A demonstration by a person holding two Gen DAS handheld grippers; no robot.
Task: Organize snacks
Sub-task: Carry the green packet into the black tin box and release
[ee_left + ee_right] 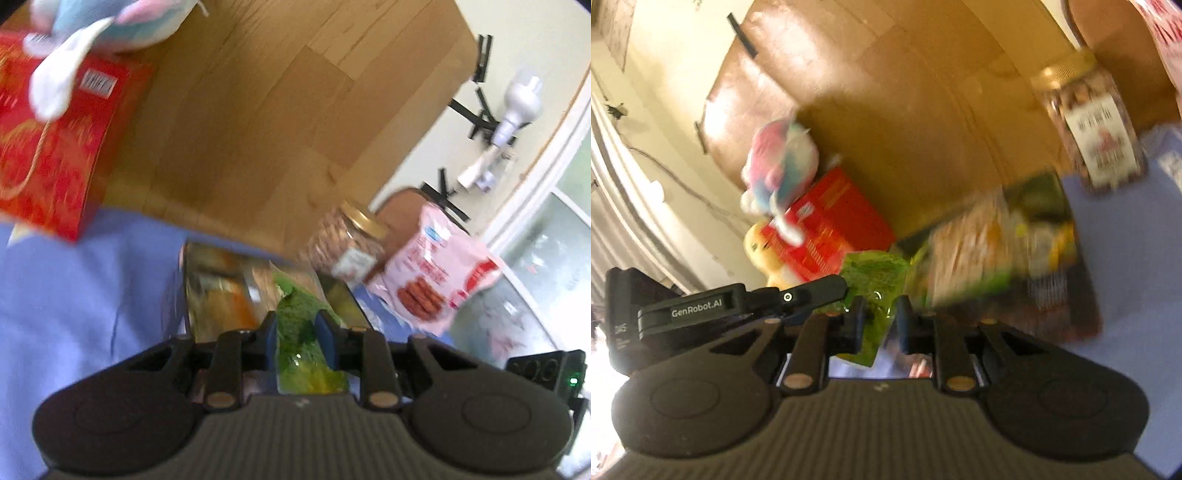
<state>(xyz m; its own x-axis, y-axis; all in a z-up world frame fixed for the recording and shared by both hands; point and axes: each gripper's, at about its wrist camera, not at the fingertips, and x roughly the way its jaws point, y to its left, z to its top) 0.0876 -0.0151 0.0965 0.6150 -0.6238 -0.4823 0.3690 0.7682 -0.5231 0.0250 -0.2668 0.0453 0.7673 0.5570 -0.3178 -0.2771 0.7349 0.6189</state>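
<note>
Both claws clamped on green packet (299, 332)

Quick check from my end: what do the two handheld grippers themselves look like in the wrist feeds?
Both are matte black, with a ribbed grey body, two round side discs and brass-coloured pivot pins. The left gripper has blue finger pads; white GenRobot.AI lettering runs along its side. The right gripper has black fingers.

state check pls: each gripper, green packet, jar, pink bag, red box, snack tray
left gripper: shut on green packet
right gripper: shut on green packet
jar: lid on, leaning in view
pink bag: sealed, beside jar
red box: closed, plush toy on top
snack tray: holds packets
</note>
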